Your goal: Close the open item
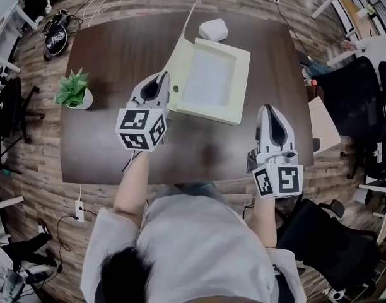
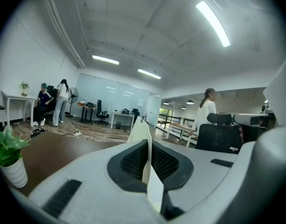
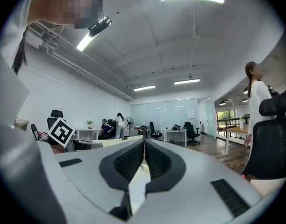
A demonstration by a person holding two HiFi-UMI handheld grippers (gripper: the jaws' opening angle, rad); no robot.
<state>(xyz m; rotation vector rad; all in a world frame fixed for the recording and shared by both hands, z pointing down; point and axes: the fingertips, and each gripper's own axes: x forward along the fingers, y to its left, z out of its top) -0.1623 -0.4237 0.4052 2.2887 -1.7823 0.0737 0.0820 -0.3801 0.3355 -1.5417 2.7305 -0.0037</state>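
Head view shows a dark wooden desk (image 1: 117, 49) with an open, shallow cream box (image 1: 209, 81) lying near its middle, the box's lid (image 1: 182, 43) standing up along its left side. The left gripper (image 1: 163, 79) is at that side with its fingers (image 2: 131, 160) clamped on the thin lid, while the right gripper (image 1: 269, 109) sits apart from the box near the desk's front right edge, its fingers (image 3: 129, 160) pressed together on nothing. A potted plant (image 1: 74, 90) stands towards the desk's left edge, and a small white packet (image 1: 213, 29) lies just beyond the box.
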